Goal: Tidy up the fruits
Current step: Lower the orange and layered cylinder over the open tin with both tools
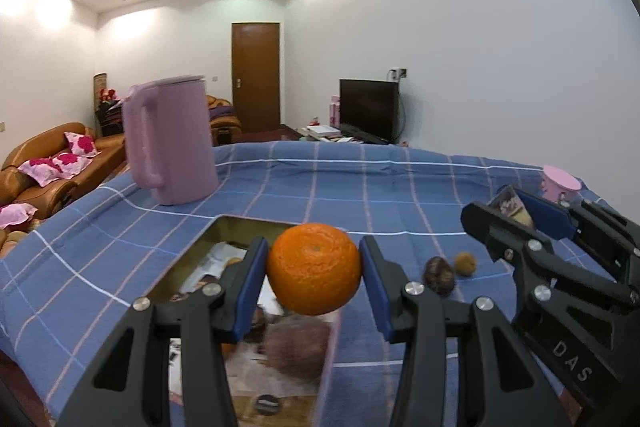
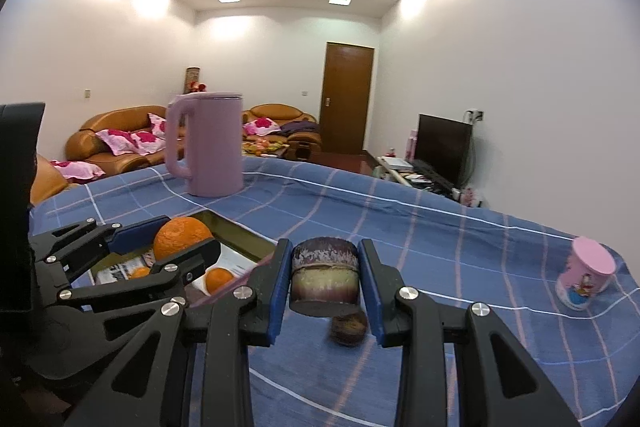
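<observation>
My left gripper (image 1: 314, 279) is shut on an orange (image 1: 314, 269) and holds it above a gold-rimmed tray (image 1: 176, 275) lined with newspaper. A blurred brown fruit (image 1: 296, 351) lies in the tray under the orange. The right wrist view shows the left gripper (image 2: 176, 241) with the orange (image 2: 182, 237) over the tray (image 2: 240, 231), which holds two small oranges (image 2: 218, 279). My right gripper (image 2: 325, 279) is shut on a short purple-brown chunk with a pale yellow band (image 2: 325, 275), to the right of the tray. In the left wrist view the right gripper (image 1: 508, 205) appears at the right.
A dark brown fruit (image 1: 439, 275) and a small tan fruit (image 1: 465, 263) lie on the blue plaid tablecloth (image 1: 360, 187) right of the tray. A pink kettle (image 1: 170, 143) stands behind the tray. A pink cup (image 2: 586, 273) sits near the table's right edge.
</observation>
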Tool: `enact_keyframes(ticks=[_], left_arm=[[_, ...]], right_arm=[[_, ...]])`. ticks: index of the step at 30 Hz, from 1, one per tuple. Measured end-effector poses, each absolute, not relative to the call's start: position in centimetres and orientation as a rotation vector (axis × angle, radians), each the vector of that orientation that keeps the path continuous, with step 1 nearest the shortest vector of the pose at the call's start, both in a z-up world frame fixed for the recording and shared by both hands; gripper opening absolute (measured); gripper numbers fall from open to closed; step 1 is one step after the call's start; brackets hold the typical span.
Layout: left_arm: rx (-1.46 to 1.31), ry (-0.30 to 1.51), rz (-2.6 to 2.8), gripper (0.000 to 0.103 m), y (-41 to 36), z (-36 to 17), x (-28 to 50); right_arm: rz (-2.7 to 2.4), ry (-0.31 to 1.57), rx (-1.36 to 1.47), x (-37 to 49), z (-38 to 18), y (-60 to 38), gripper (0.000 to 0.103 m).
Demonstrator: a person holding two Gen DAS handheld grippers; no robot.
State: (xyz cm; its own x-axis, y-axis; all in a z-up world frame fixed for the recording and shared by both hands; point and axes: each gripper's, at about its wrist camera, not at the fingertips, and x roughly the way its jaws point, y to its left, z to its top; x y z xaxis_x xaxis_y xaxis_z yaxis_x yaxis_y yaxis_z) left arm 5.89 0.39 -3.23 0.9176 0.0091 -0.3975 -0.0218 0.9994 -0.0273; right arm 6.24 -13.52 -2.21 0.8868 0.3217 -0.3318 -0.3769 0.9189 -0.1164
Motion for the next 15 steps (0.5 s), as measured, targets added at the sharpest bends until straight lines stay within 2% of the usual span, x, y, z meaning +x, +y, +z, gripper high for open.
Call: enact_keyframes(ticks=[15], left_arm=[[-0.054,0.469,0.168,0.049,7.2,-4.2,5.4]], right_arm=[[0.499,0.364,-0.187,6.5,-3.7,-7.9,0.035]])
